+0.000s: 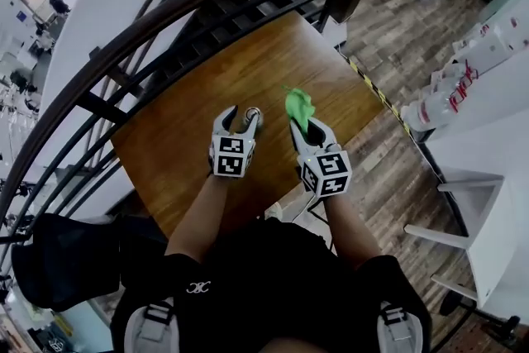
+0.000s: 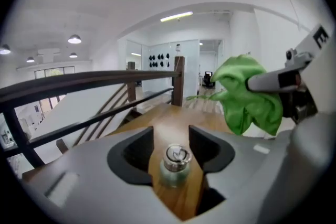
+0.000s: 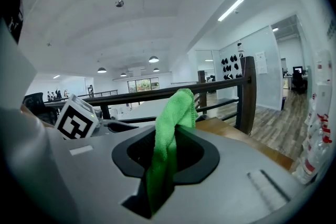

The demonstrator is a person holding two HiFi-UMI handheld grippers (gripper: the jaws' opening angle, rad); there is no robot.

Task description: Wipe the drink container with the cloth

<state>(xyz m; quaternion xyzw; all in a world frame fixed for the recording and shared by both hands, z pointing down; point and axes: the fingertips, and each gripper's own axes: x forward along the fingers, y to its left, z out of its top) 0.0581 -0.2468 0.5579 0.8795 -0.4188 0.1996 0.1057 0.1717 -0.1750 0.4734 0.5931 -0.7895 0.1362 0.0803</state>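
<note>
Looking down in the head view, we see the left gripper (image 1: 244, 118) with its jaws spread around the drink container (image 1: 253, 113). The container stands on the wooden surface (image 1: 190, 120), nearer the jaw on the right gripper's side. Just beside it, the right gripper (image 1: 307, 130) pinches the green cloth (image 1: 299, 105). In the left gripper view, the container (image 2: 175, 165) stands upright between the jaws with bare wood showing at its left. The cloth (image 2: 247, 94) hangs beyond the jaws, up and to their right. In the right gripper view, the jaws press together on the cloth (image 3: 168, 134), which rises past their tips and folds over.
</note>
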